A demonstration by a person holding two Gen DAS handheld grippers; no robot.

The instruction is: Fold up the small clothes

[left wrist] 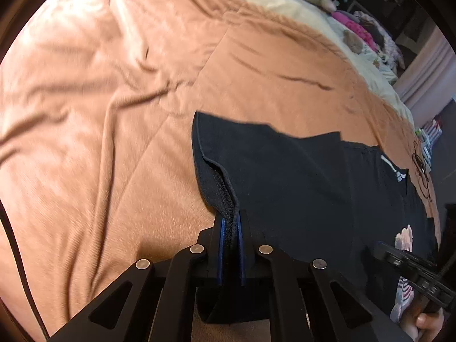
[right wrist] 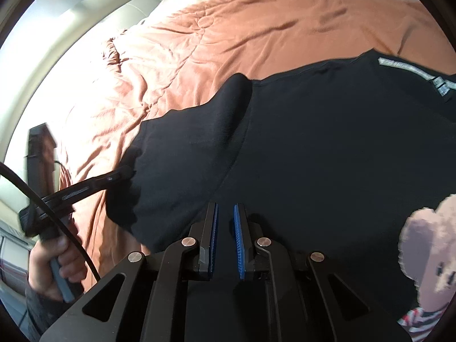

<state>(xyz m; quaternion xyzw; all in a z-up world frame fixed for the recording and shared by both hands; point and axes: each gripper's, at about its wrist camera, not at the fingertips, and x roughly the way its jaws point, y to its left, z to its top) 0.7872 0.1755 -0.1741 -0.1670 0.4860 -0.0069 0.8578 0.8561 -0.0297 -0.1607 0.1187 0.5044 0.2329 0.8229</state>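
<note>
A black shirt (left wrist: 285, 185) lies spread on the orange blanket (left wrist: 114, 114), with a white neck label (left wrist: 393, 168) and a pale bear print (left wrist: 404, 238). My left gripper (left wrist: 230, 223) is shut on the stitched edge of its sleeve, which runs up between the blue pads. The right wrist view shows that gripper (right wrist: 125, 172) at the sleeve's left edge. My right gripper (right wrist: 226, 209) rests on the black shirt (right wrist: 327, 142) near the bear print (right wrist: 427, 242). Its pads stand a narrow gap apart, and dark cloth fills the gap.
The orange blanket (right wrist: 256, 28) covers the bed, wrinkled at the left. A pile of clothes and plush toys (left wrist: 356, 28) lies at the far right of the bed. A black cable (left wrist: 17, 256) hangs at the left. A hand (right wrist: 57, 259) holds the left gripper's handle.
</note>
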